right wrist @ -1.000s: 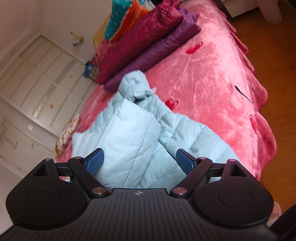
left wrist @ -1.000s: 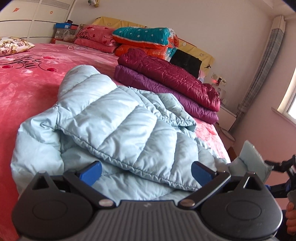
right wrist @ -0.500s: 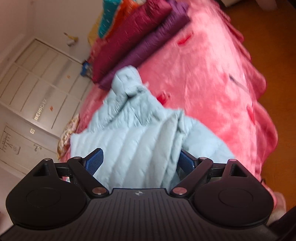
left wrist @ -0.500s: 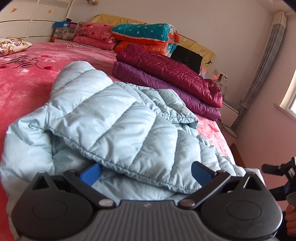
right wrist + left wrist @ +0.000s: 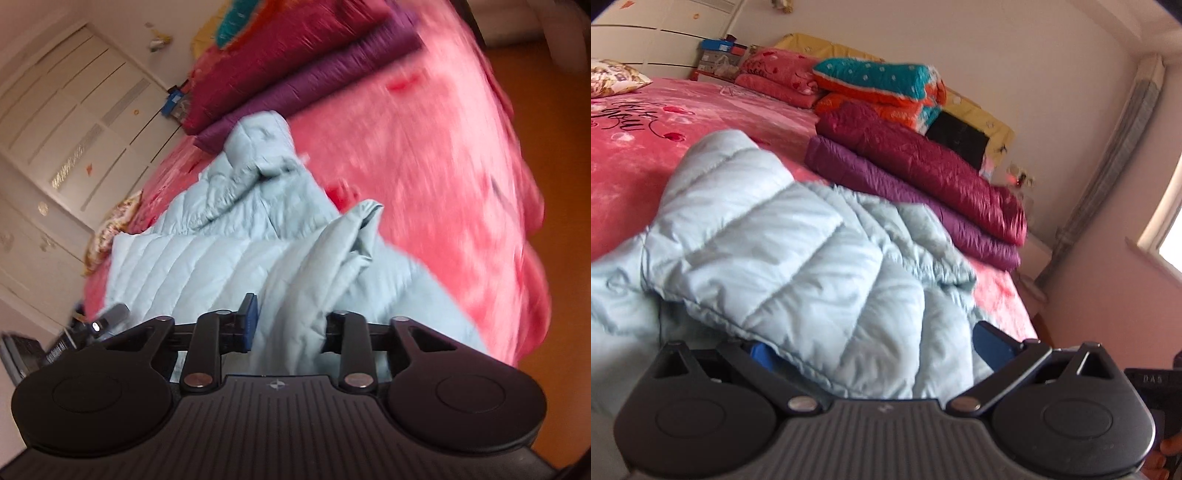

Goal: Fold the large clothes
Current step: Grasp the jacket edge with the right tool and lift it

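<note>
A light blue puffer jacket (image 5: 798, 251) lies crumpled on the pink bedspread (image 5: 635, 166). My left gripper (image 5: 875, 350) is open, its blue pads wide apart, and the jacket's near hem drapes between them and over the left pad. In the right wrist view the jacket (image 5: 207, 258) spreads away from me. My right gripper (image 5: 290, 325) has its jaws closing on a raised fold of the jacket's edge. The fabric is bunched tight between the pads, and the right pad is hidden by cloth.
Folded purple and maroon jackets (image 5: 923, 177) are stacked behind the blue one, with teal and orange quilts (image 5: 879, 81) beyond. A patterned pillow (image 5: 613, 77) lies at far left. White wardrobe doors (image 5: 55, 110) stand behind the bed, and wooden floor (image 5: 554, 147) runs along its right side.
The right gripper's jaws went from wide apart to pinched on a fold of the jacket. The left gripper slid in closer, and the hem now covers part of its left pad.
</note>
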Demonstrator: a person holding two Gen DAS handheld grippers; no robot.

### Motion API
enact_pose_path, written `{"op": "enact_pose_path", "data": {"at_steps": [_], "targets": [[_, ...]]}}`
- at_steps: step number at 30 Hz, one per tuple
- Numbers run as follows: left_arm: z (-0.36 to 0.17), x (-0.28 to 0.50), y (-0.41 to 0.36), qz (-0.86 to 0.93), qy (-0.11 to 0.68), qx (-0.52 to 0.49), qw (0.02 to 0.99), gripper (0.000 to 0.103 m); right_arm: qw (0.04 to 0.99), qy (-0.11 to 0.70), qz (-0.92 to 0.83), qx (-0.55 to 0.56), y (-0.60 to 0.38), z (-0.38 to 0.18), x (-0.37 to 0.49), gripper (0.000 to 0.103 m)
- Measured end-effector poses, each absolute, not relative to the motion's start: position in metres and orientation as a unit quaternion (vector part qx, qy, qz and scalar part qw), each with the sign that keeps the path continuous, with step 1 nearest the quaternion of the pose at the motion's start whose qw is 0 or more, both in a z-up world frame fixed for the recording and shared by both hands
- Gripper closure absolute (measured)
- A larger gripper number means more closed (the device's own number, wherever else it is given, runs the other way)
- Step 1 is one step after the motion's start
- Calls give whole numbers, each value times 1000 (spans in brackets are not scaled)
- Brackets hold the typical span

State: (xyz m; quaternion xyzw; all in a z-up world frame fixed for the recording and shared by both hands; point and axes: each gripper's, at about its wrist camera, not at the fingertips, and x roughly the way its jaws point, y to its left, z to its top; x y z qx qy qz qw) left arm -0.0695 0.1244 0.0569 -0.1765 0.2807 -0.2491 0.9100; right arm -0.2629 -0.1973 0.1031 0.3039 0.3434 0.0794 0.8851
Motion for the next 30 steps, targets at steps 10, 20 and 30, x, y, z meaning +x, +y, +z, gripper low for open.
{"op": "enact_pose_path", "data": {"at_steps": [10, 20, 30], "targets": [[74, -60, 162, -172, 199, -280, 923, 1, 960, 235, 84, 124, -143, 189, -222, 85], [94, -57, 184, -42, 99, -308, 945, 1, 979, 144, 108, 98, -140, 256, -134, 85], [76, -32, 195, 39, 166, -316, 933, 1, 973, 185, 130, 41, -103, 219, -38, 85]]}}
